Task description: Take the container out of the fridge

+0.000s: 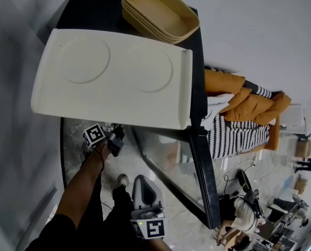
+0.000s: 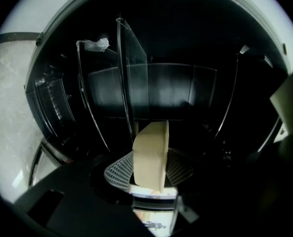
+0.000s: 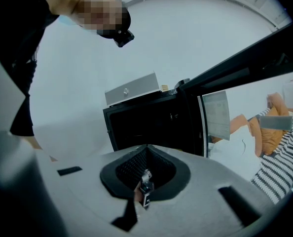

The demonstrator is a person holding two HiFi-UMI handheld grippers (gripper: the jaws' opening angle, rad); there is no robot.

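Note:
A cream container (image 2: 151, 154) stands on edge inside the dark fridge (image 3: 146, 122). My left gripper (image 2: 149, 171) has its ribbed pads (image 2: 118, 174) pressed against the container's two sides. In the head view the left gripper (image 1: 109, 140) reaches in under the fridge's top, and the container is hidden there. My right gripper (image 1: 145, 192) hangs low in front of the fridge. Seen in its own view, the right gripper (image 3: 145, 174) has its jaws shut with nothing between them.
The fridge's glass door (image 1: 197, 171) stands open to the right. A white tray (image 1: 113, 77) and stacked tan dishes (image 1: 158, 12) lie on the fridge top. Clear shelves (image 2: 129, 83) stand beside the container. A sofa with orange cushions (image 1: 250, 106) is at the right.

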